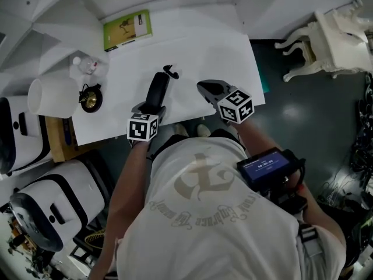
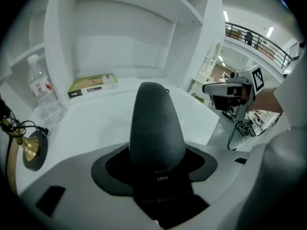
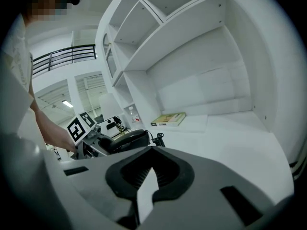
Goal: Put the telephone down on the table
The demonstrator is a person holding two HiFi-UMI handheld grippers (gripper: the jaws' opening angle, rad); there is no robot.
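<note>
Left gripper view shows the left hand-held gripper (image 2: 157, 174) clenched on the black, tapered plastic telephone handset (image 2: 156, 123), low over the white counter (image 1: 210, 51); I cannot tell whether it touches. The right hand-held gripper (image 3: 146, 186) is closed and empty, to its right. Lowering seems in hand; next, settle the handset flat, then release.

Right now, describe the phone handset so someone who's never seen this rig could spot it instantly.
Start at the white table below the shelving; near its front edge the left gripper is shut on the telephone handset. It is a long, curved, all-black bar, unlike the flat green book at the far corner and the round gold-and-black piece at the left edge.
</note>
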